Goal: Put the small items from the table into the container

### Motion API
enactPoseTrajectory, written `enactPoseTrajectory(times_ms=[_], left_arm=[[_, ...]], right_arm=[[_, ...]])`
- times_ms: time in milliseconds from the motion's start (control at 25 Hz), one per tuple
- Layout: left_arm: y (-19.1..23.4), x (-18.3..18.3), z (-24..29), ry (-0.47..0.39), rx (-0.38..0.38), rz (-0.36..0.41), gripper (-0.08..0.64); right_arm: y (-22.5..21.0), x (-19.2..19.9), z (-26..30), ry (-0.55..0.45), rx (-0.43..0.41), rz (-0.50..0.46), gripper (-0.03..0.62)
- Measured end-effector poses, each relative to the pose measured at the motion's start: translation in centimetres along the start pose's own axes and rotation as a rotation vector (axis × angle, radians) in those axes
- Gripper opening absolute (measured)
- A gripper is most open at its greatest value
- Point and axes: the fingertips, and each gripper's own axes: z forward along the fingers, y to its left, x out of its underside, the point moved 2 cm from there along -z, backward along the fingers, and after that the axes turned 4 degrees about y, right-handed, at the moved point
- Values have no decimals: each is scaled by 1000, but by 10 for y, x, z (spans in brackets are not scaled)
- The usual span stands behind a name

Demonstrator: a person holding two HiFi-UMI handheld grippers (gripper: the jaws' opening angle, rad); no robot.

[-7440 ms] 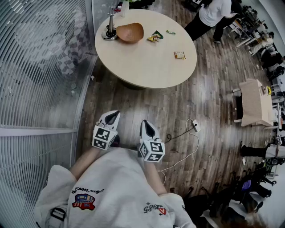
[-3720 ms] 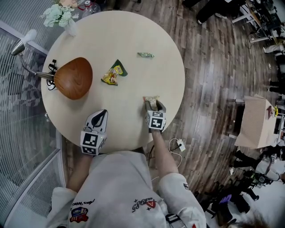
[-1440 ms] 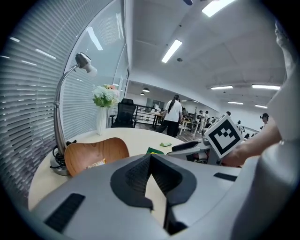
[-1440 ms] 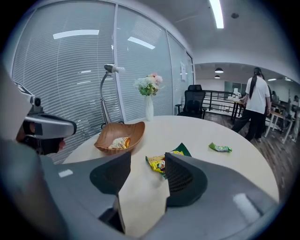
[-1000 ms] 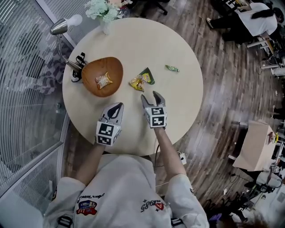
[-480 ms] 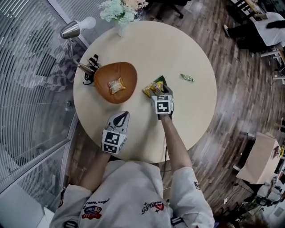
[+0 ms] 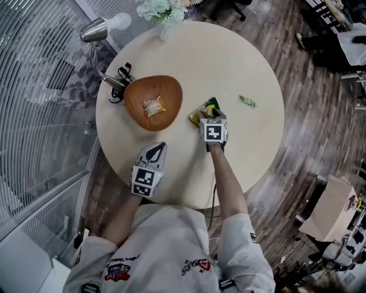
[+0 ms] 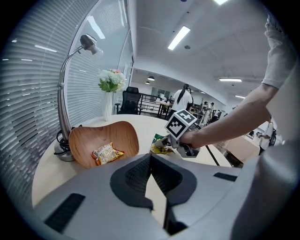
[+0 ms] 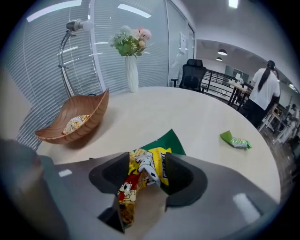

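The right tool (image 9: 145, 174) points steeply down at the round, pale beige tabletop (image 7: 229, 57), and its jaws are closing on a crumpled yellow snack packet with a cartoon print (image 9: 137, 185), which fills the gap between them and touches both pads. A flat dark green packet (image 9: 170, 140) lies partly under the yellow one, on its far side. The leaf-shaped brown wooden bowl (image 7: 139, 94) sits just left of these packets and holds one orange-and-white snack packet (image 7: 152, 106). A small green candy wrapper (image 7: 247, 101) lies alone towards the right edge, well apart from the rest. The left tool (image 7: 155, 147) hovers near the tabletop's front edge below the bowl, its jaws closed together with nothing between them. A silver desk lamp (image 7: 103, 28) and a vase of pale flowers (image 7: 166, 10) stand at the far rim.
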Motion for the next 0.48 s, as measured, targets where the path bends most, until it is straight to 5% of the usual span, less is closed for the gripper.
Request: enactPoseTrajectory(times_ms=[240,480], left_arm=[[-4,-2,2,-5,8,3,6],[-6,-3,-1,-12,8,4,6]], right_arm=[[1,12,-8,12,-2,-53,138],[4,20,-20,4,-23,-30,113]])
